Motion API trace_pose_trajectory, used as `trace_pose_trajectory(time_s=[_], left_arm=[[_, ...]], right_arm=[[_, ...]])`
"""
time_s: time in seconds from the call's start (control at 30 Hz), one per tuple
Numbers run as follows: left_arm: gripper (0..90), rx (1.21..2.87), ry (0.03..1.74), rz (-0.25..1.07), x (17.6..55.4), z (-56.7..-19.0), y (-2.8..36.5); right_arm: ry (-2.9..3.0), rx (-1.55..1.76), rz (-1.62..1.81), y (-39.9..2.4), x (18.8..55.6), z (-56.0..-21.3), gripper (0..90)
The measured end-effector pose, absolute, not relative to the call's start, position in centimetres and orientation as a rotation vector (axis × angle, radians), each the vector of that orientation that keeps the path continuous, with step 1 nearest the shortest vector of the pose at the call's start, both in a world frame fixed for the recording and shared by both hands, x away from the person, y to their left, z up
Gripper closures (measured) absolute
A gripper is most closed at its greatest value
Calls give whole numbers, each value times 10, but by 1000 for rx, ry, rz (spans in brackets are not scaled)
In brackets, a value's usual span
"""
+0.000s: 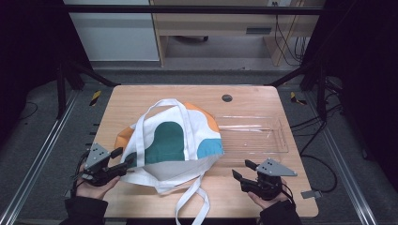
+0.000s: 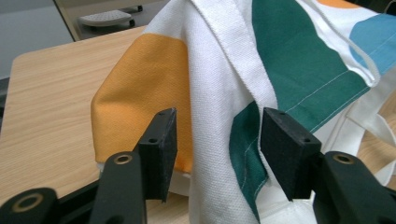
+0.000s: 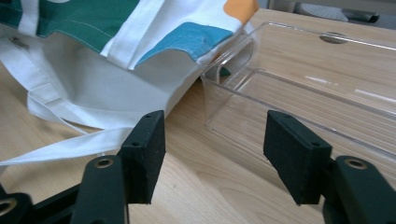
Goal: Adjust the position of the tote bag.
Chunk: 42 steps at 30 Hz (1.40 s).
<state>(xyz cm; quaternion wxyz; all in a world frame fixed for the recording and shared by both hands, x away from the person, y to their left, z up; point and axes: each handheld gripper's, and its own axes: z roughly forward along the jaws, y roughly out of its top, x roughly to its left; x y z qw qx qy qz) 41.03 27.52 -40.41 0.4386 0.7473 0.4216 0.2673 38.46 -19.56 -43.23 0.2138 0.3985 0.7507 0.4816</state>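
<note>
A wooden desk (image 1: 141, 197) stands inside a dark metal frame, grey floor and pale cabinets behind it. At the middle of the desk lies a white cloth bag (image 1: 176, 140) printed with green, orange and blue patches, its handles looped over the top and trailing toward the near edge. The bag's right side drapes over the end of a clear plastic tray (image 1: 263, 136), which sits just beside it. At the bag's near left corner, the left claw (image 1: 123, 158) rests in a person's hand, its jaws parted on either side of a fold of white and green cloth; in the left gripper view the pads (image 2: 161, 144) stand beside the fabric, and whether they press on it cannot be told. To the near right of the bag, apart from it, the right claw (image 1: 243, 169) is held with jaws spread over bare wood, nothing between them, pointing toward the tray's corner.
</note>
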Motion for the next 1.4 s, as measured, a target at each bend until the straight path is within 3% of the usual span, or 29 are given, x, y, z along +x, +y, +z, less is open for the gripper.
trace_pose_trajectory(time_s=[0.77, 1.2, 1.4], left_arm=[[770, 1850, 1091, 651, 419, -409, 270], [833, 1838, 1068, 664, 421, -409, 267], [847, 1835, 1057, 663, 421, -410, 267]], right_arm=[[2202, 1022, 1384, -140, 392, -432, 723], [2205, 996, 1393, -105, 408, -437, 898], [2240, 973, 1380, -88, 413, -443, 900]])
